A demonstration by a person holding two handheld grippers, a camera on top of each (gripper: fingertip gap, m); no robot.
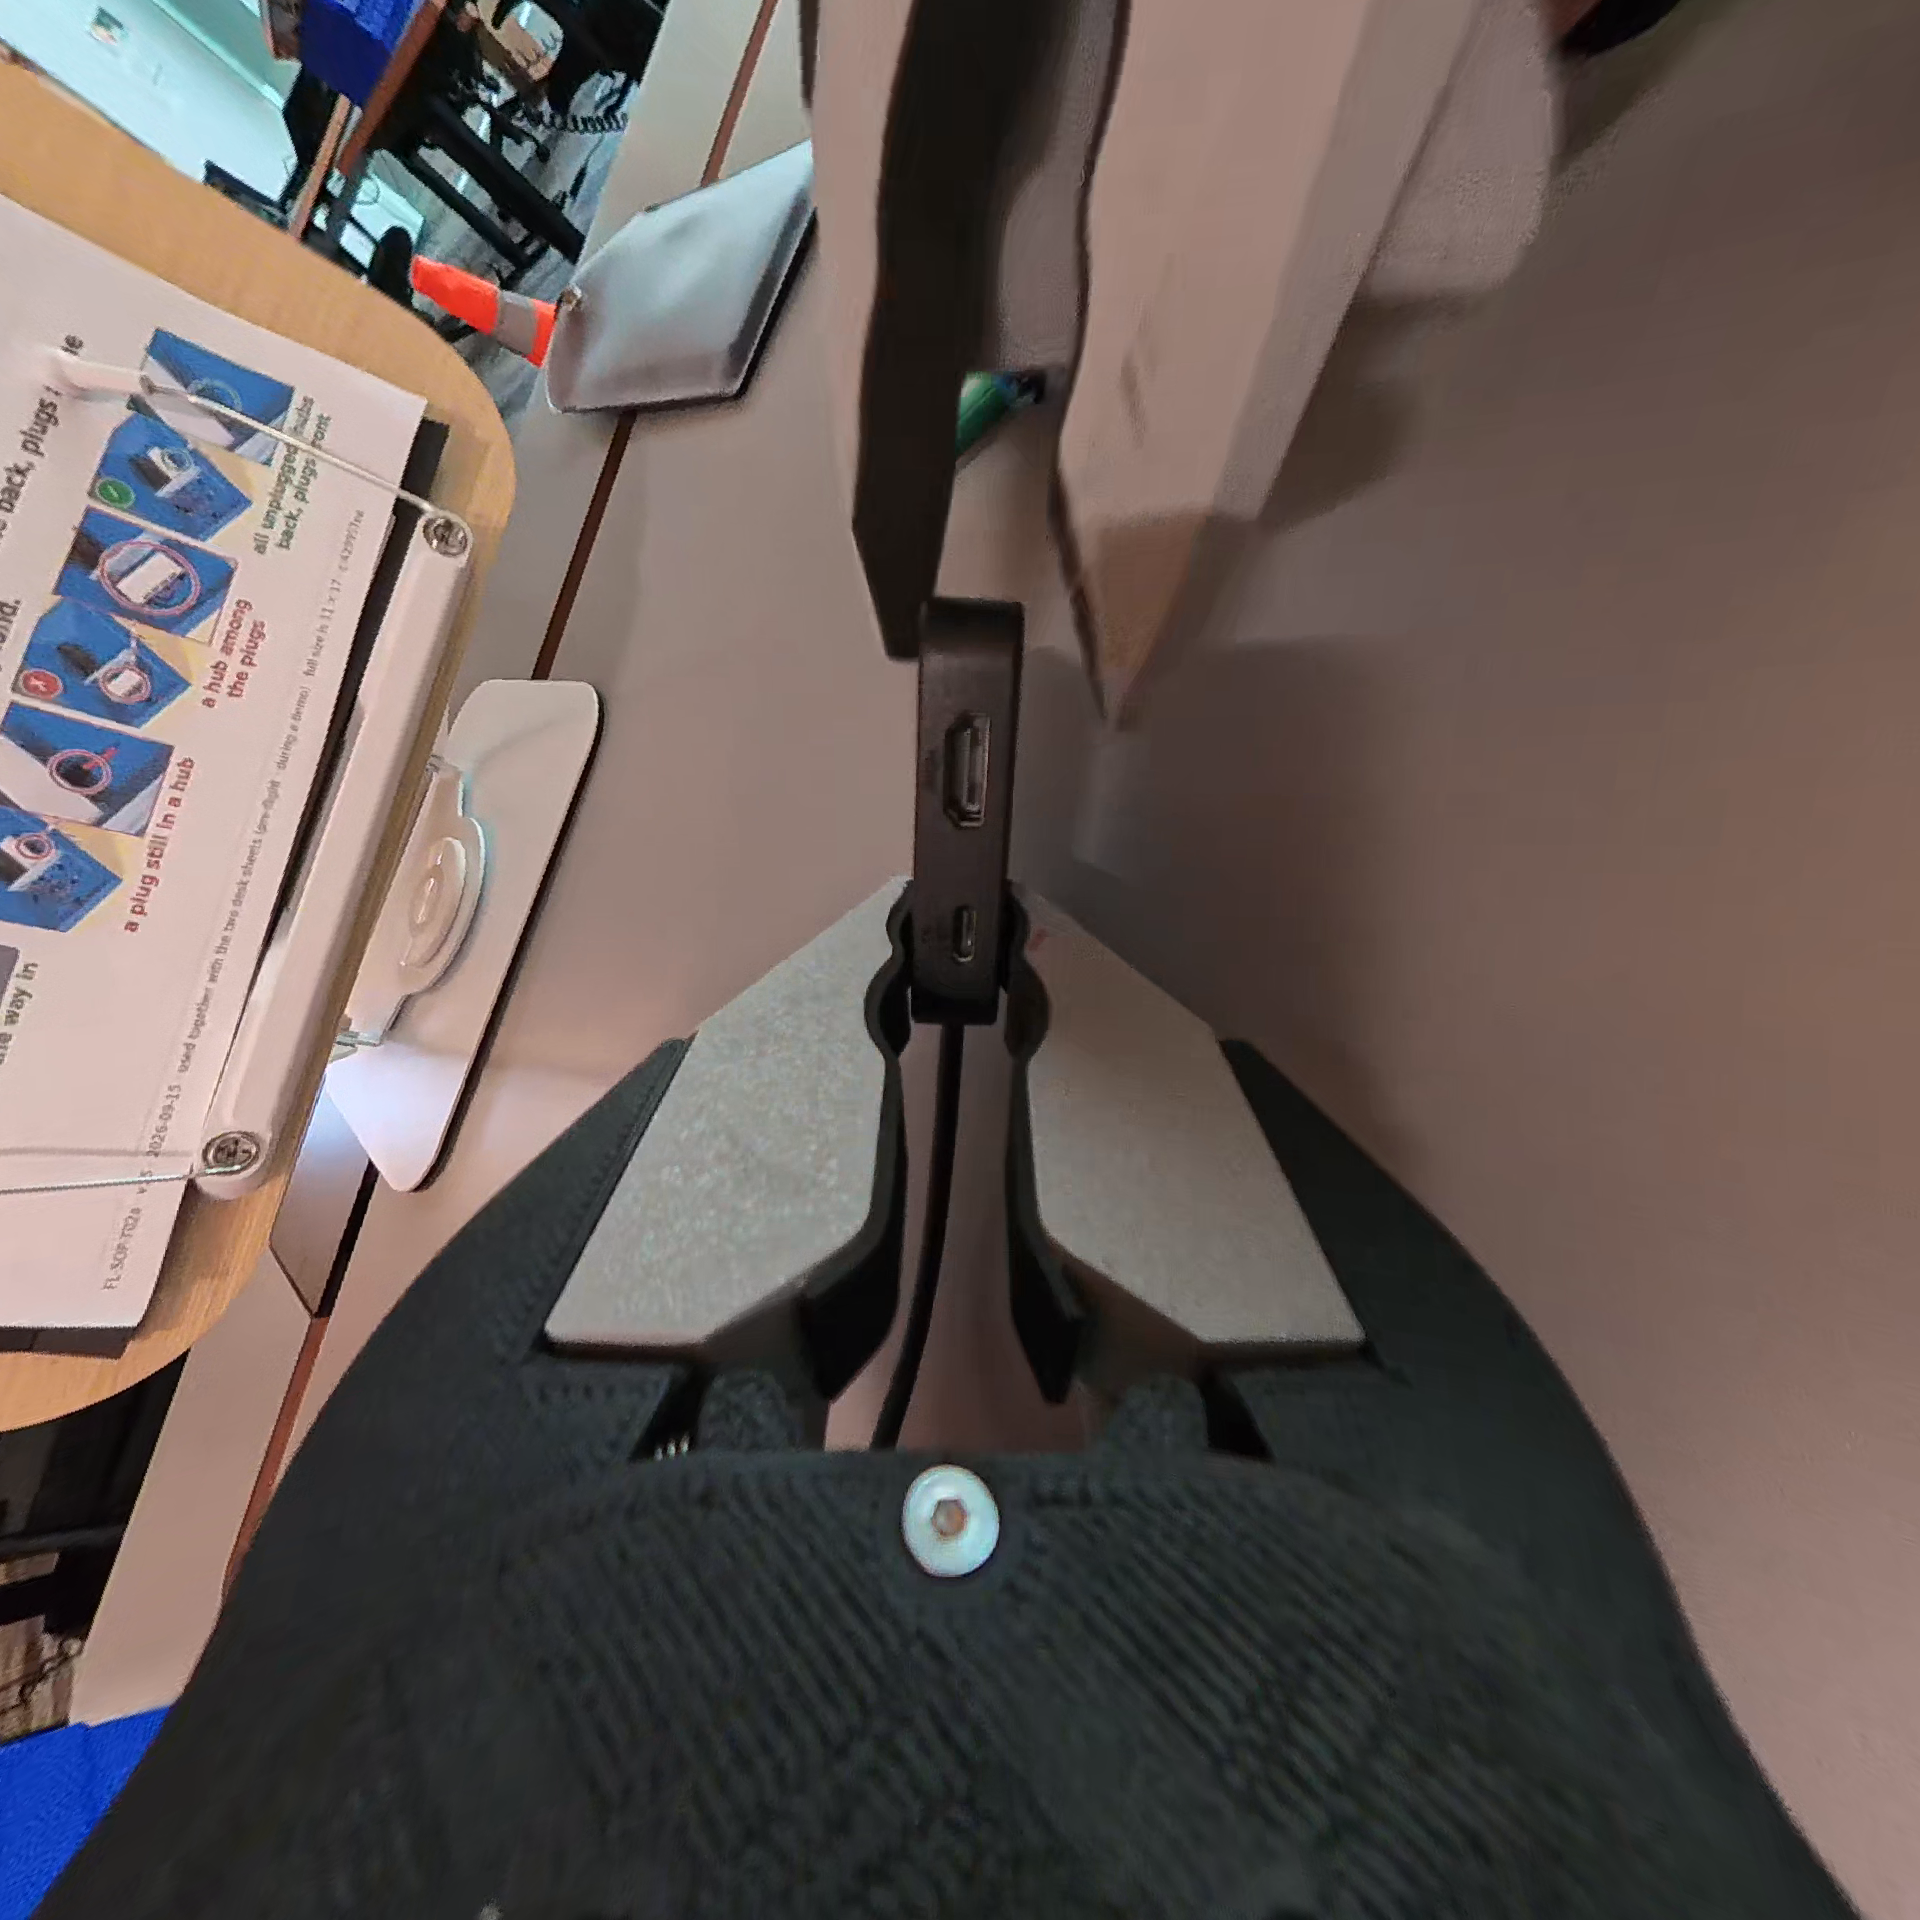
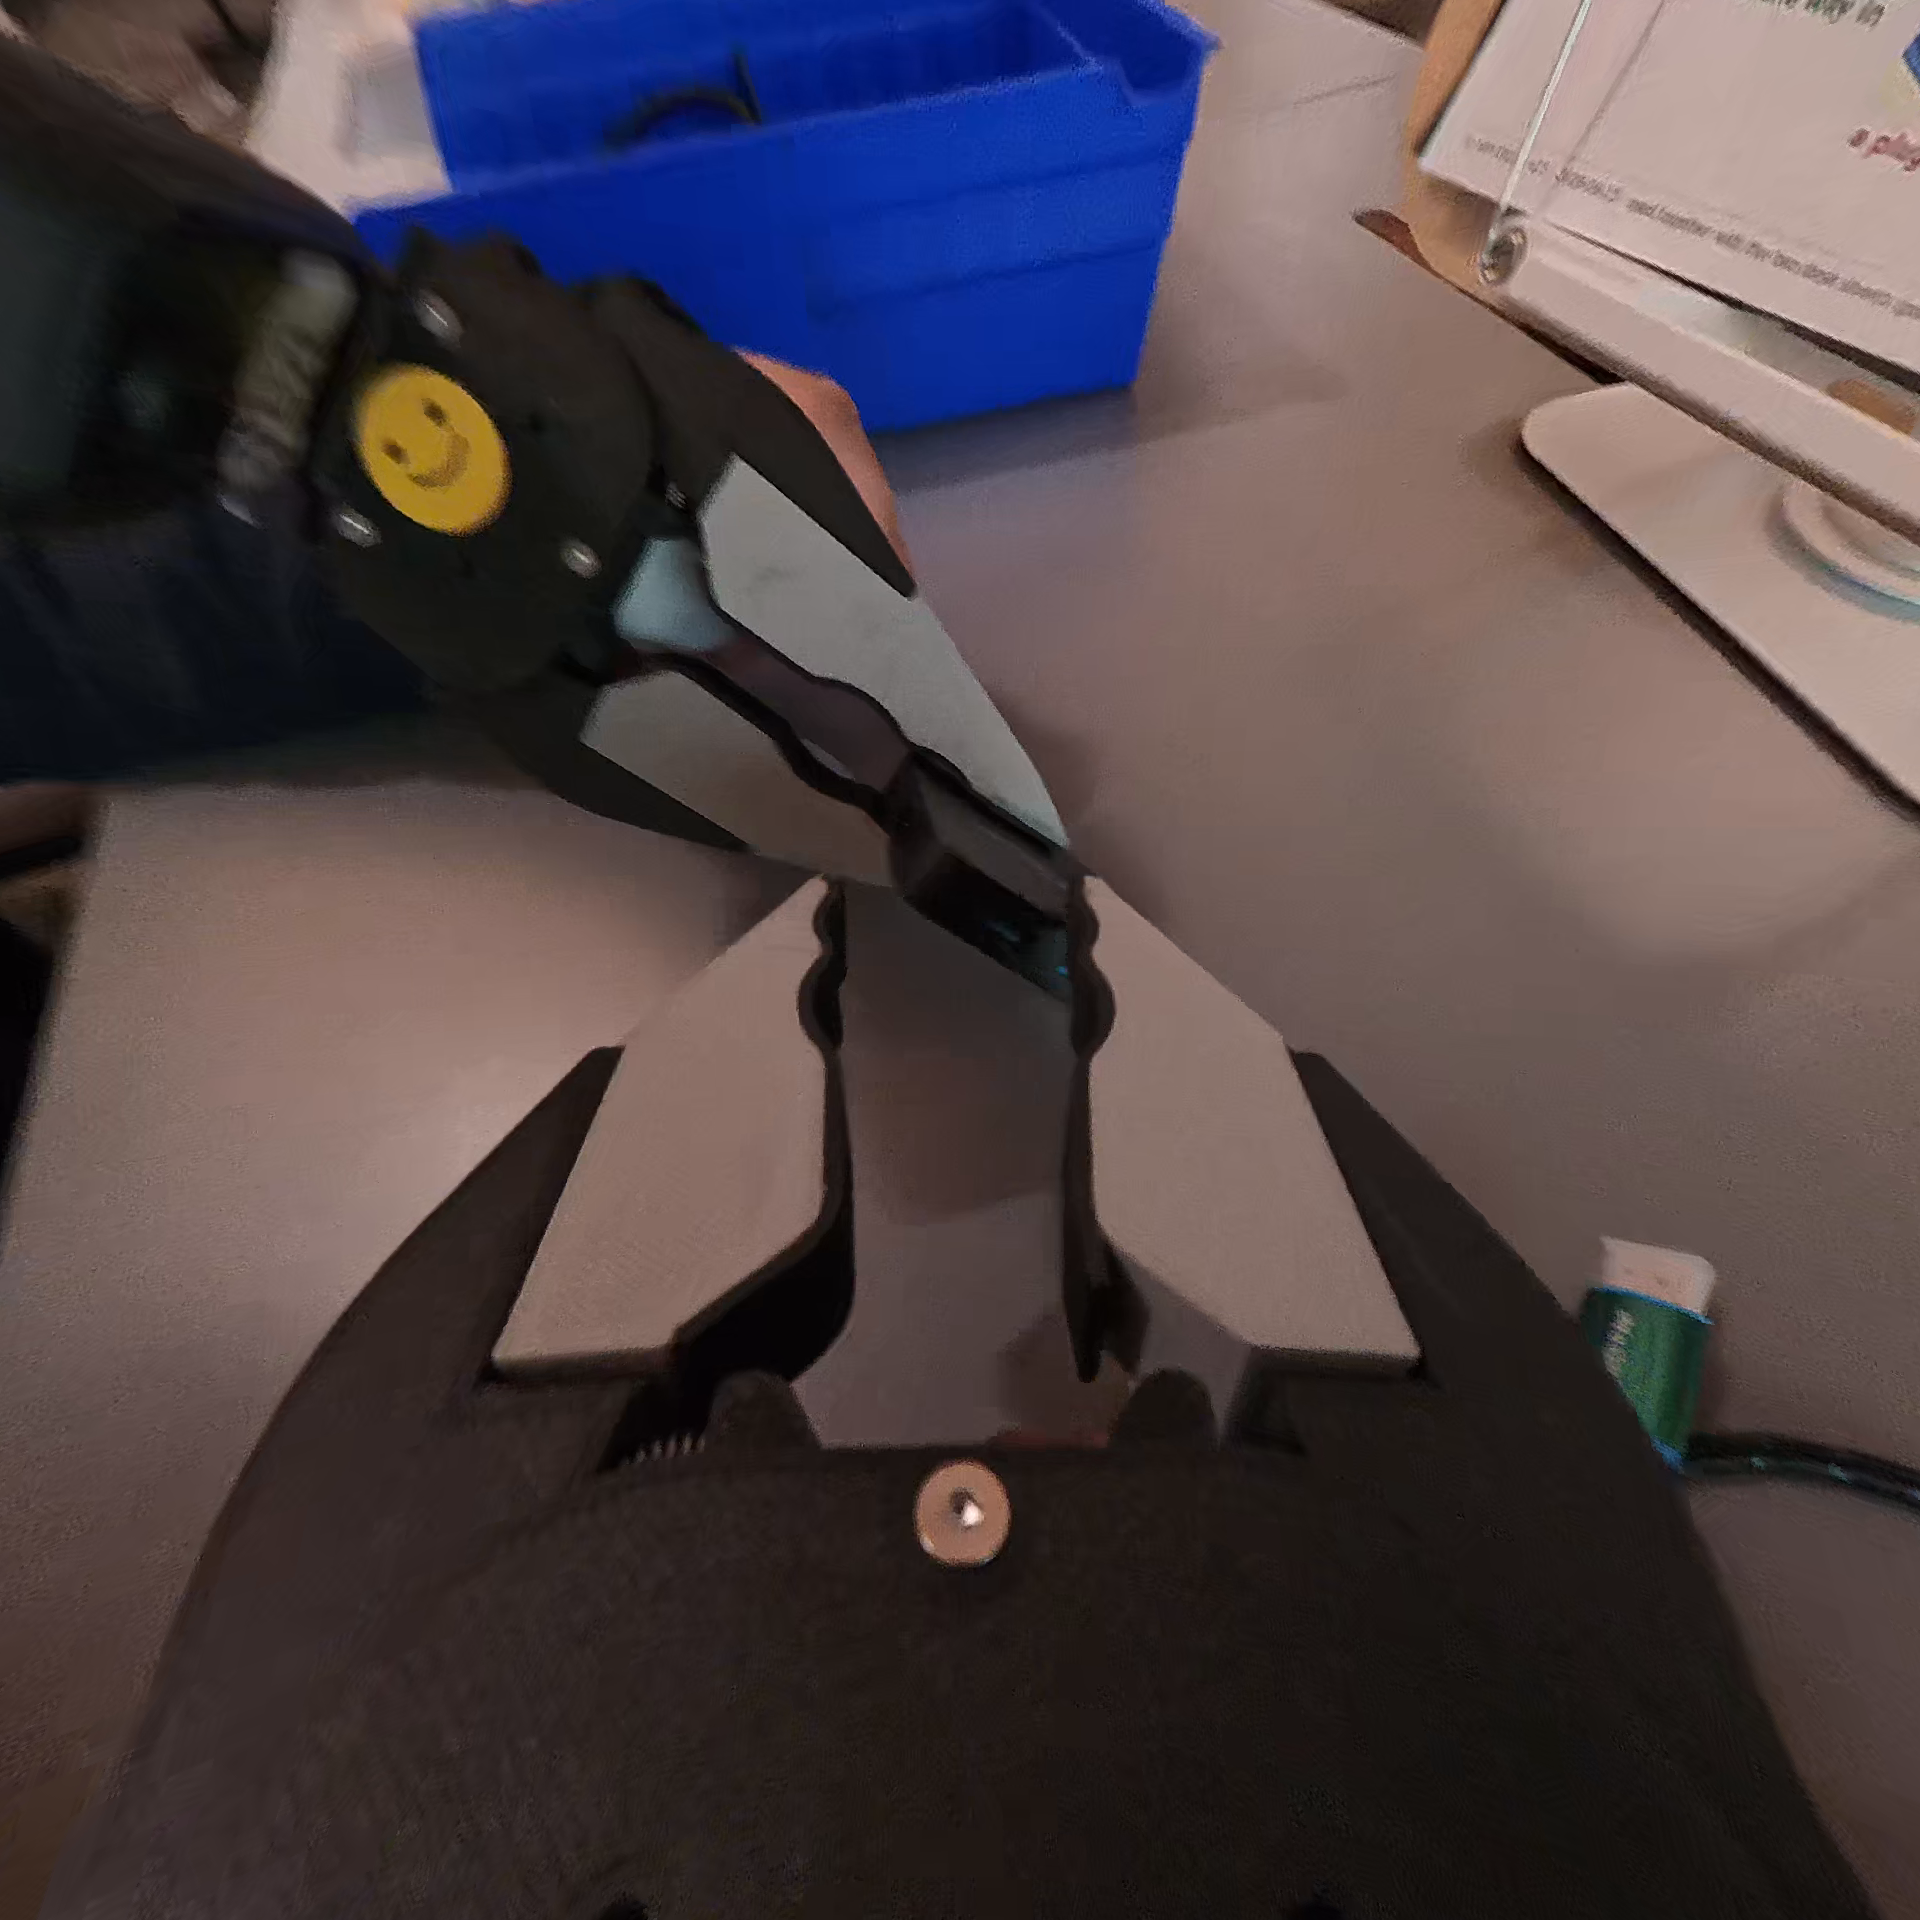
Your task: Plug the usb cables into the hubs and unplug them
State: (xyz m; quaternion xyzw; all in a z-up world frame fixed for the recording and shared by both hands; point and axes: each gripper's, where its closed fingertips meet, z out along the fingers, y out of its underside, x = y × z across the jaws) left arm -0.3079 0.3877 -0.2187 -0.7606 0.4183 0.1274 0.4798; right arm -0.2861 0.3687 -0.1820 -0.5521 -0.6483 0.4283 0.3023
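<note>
My left gripper (image 1: 956,966) is clamped on the near end of a slim black adapter (image 1: 964,769), just above where its thin black cable (image 1: 925,1195) trails back between the fingers. The adapter is held clear of the grey table (image 1: 1507,1039), its edge with two ports facing my left camera.

My right gripper (image 2: 956,935) is about half open. In the right view the adapter's free end (image 2: 997,894) sits at the tips, close against the right-hand fingertip (image 2: 1086,956); whether they touch, I cannot tell through the blur.

Handling, as I judge it: a light, rigid shell with smooth sides that could slip or twist. Best hold is across the flat faces near an end, off the ports and cable joint.

Around: a blue bin (image 2: 810,208) at the far left, a green-cased plug (image 2: 1652,1351) lying near right, and an instruction sheet on a stand (image 1: 208,727).
</note>
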